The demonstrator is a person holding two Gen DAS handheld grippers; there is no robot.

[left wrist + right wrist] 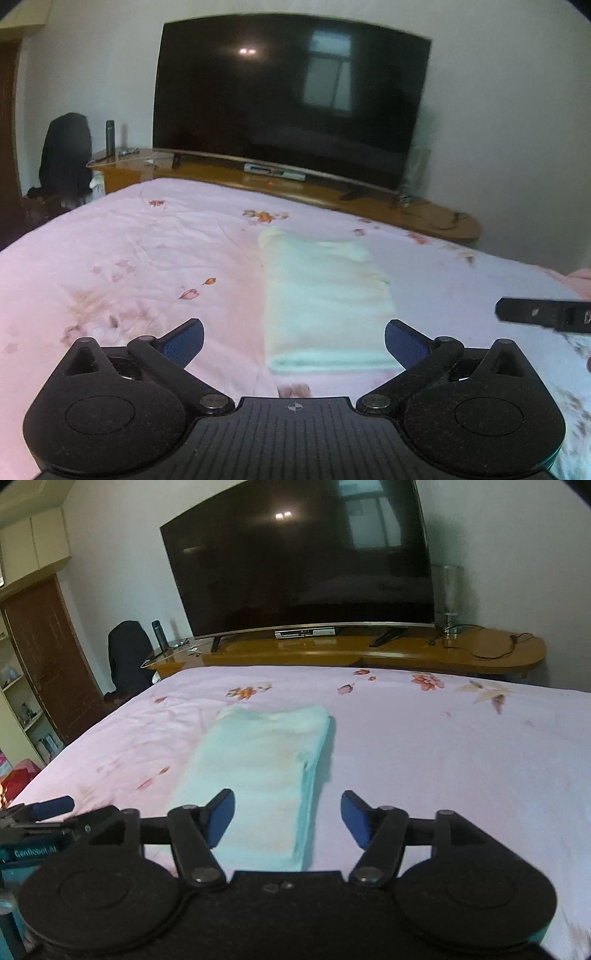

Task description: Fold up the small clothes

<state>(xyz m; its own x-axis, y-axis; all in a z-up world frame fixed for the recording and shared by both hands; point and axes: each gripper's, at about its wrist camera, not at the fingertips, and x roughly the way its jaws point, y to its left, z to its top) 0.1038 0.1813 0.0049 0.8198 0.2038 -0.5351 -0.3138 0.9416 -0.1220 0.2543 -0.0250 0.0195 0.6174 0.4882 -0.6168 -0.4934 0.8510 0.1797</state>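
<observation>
Fingers of the left gripper standing spread to their widest, with nothing between the blue pads; hanging above the bed, not touching the cloth. Fingers of the right gripper likewise parted and gripping nothing, hovering over the near right edge of the folded cloth. Both pairs letting go, by the look of it, because the fold is already made and needs no more holding.

Lying flat just ahead of both grippers: the folded cloth, pale cream-green, doubled into a long narrow rectangle, layers stacked along its right side, running away toward the far edge of the bed. Sitting near the middle of the bed, well apart from any edge, probably so that both hands can reach it alike. Far end looking a little uneven and lumpy; possibly needing a smoothing press.

Showing at the right rim of the left view: a dark part of the right gripper, level with the cloth's side.

Standing beyond the bed's far edge: a wooden cabinet bearing a large dark television.
</observation>
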